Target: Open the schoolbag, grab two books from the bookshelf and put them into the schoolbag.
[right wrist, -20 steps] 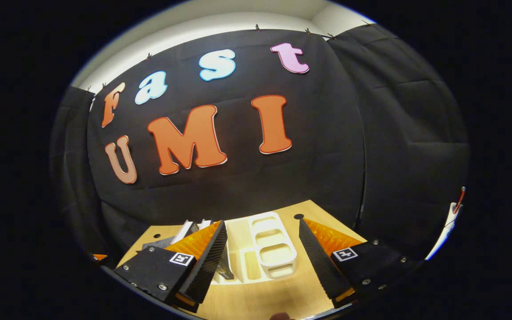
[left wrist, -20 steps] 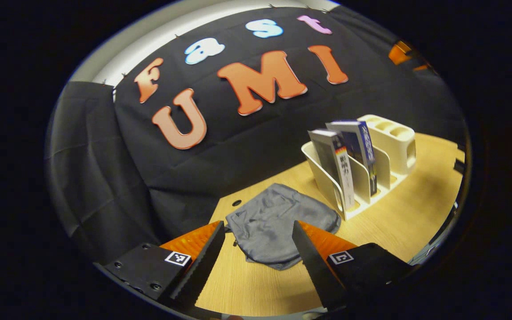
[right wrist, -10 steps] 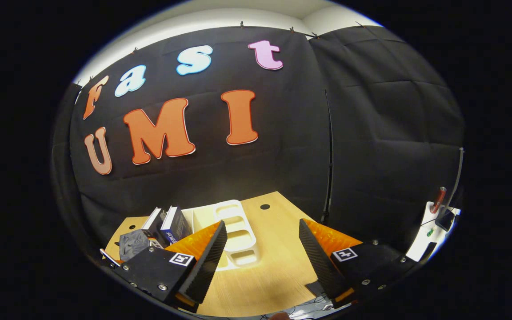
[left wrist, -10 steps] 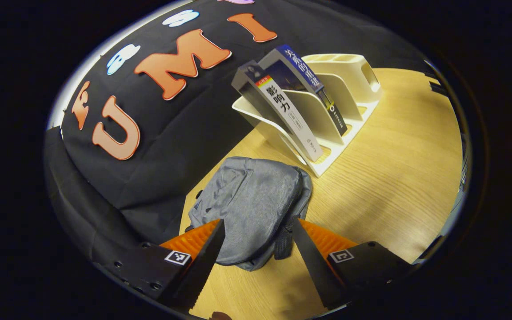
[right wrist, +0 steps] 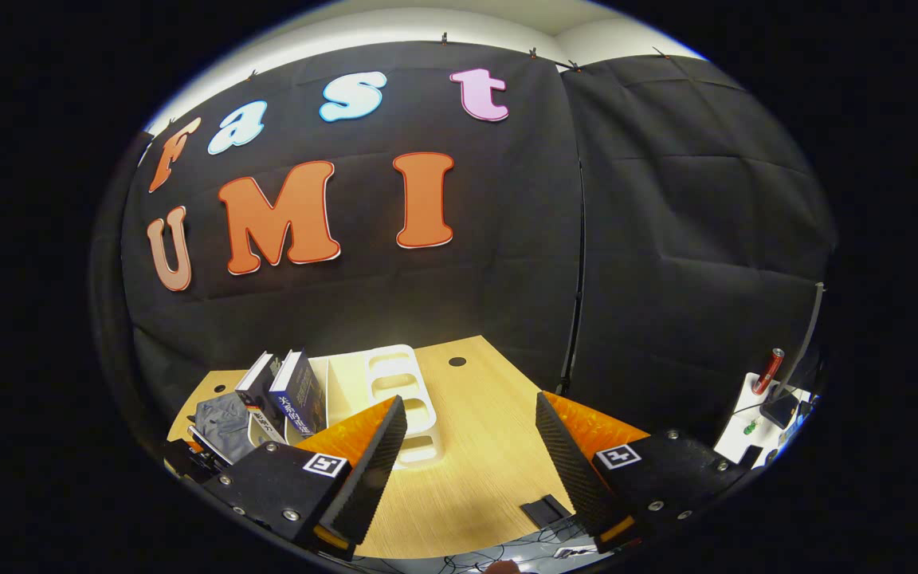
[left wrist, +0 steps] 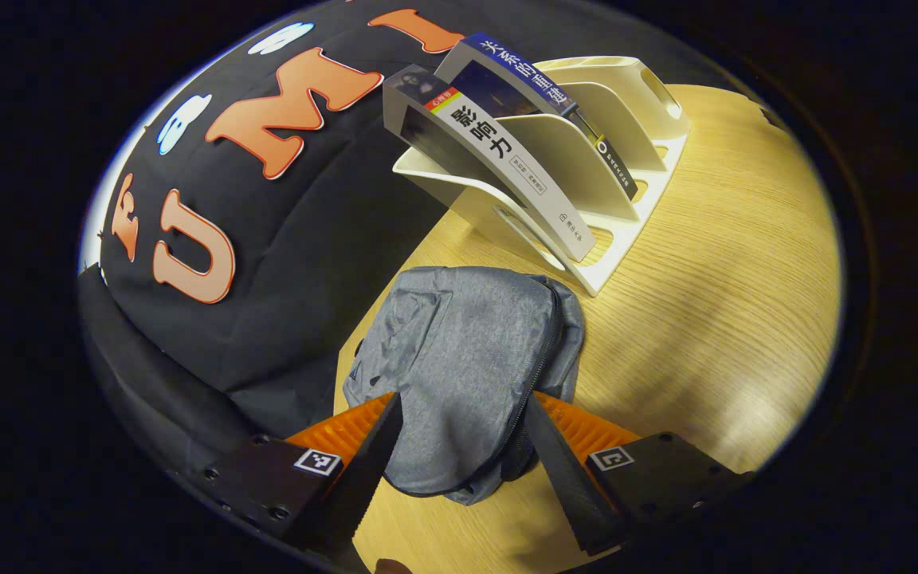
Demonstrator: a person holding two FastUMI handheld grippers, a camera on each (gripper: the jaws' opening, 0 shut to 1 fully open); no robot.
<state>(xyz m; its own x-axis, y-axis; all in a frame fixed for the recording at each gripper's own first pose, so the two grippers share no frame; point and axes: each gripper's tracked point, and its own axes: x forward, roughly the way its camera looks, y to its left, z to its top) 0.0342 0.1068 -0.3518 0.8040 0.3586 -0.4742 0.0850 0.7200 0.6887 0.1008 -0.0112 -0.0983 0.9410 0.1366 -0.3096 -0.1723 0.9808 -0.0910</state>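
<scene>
The grey schoolbag [left wrist: 459,375] lies flat and limp on the worktop [left wrist: 730,263], zip closed along its right edge, its long axis running away from the left tongs [left wrist: 463,458] toward the white bookshelf [left wrist: 586,151] just beyond. Two books [left wrist: 499,151] lean in the rack. Left tongs hang apart over the bag's near end; right tongs [right wrist: 467,462] apart above the worktop

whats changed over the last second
The left gripper came down toward the grey schoolbag, its open jaws now straddling the bag's near end. The right gripper pulled back from the bookshelf. Both books stay shelved; nothing gripped.
</scene>
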